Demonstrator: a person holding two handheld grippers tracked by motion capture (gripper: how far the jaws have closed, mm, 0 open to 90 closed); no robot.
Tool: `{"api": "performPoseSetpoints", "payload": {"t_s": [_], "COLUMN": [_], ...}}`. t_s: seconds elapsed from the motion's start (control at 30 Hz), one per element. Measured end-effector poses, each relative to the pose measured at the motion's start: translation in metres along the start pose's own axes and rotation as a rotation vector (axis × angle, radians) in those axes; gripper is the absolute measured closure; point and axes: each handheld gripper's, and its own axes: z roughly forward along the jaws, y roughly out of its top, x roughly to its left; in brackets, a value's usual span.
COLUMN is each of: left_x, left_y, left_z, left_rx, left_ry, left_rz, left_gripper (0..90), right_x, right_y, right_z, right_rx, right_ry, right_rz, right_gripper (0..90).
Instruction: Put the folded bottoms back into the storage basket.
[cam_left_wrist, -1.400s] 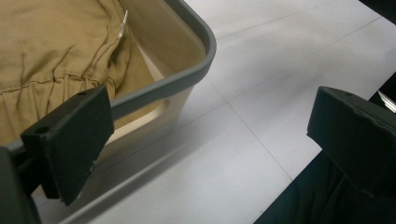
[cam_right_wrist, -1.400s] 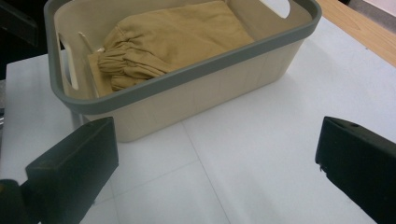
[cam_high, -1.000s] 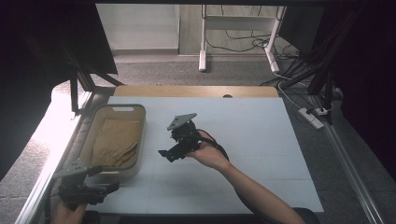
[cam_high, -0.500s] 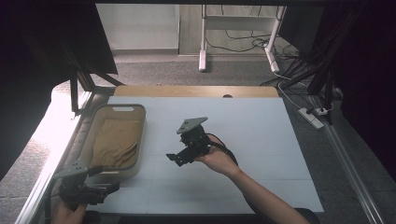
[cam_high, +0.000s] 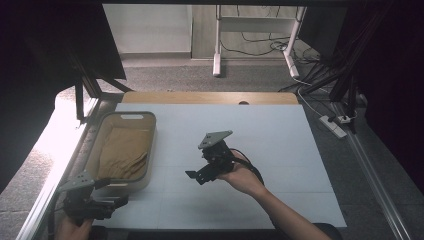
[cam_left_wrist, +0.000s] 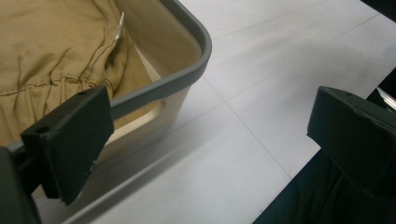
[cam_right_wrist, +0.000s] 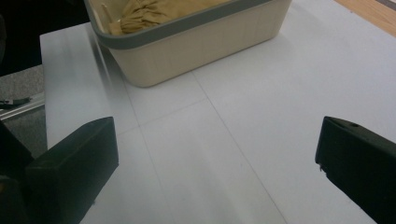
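Your right gripper (cam_high: 196, 176): jaws spread wide, empty, above the white table (cam_high: 280, 145). Your left gripper (cam_high: 117, 202): jaws apart, empty, near the table's front edge. Tan cloth (cam_high: 124, 150): lying inside the beige bin (cam_high: 142, 181).

A cream plastic tub (cam_right_wrist: 201, 42) with fine ribbed walls and a smooth matt grey rim holds soft, creased tan cloth (cam_left_wrist: 46, 51) at the table's left; the white tabletop (cam_high: 280, 140) looks smooth with a faint sheen, edged at the far side by pale wood (cam_high: 200, 97); both grippers' black jaws appear matt, rubbery
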Motion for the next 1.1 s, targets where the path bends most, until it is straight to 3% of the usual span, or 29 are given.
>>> {"api": "performPoseSetpoints", "payload": {"t_s": [0.2,0.67,1.1], "left_x": [0.0,0.001,0.001], "left_y": [0.0,0.0,-0.001], "left_z": [-0.001,-0.001,-0.001], "left_rx": [-0.005,-0.007,-0.012], "left_ry": [-0.001,-0.006,-0.011], "left_rz": [-0.003,-0.008,-0.015], "left_gripper": [1.4,1.4,1.4], "right_x": [0.002,0.003,0.001], "right_y": [-0.011,-0.043,-0.079], "right_z": [-0.01,-0.044,-0.089], "right_rx": [0.003,-0.013,-0.019], "right_ry": [-0.018,-0.079,-0.151], "right_rz": [-0.005,0.048,0.116], "right_gripper": [0.0,0.0,0.0]}}
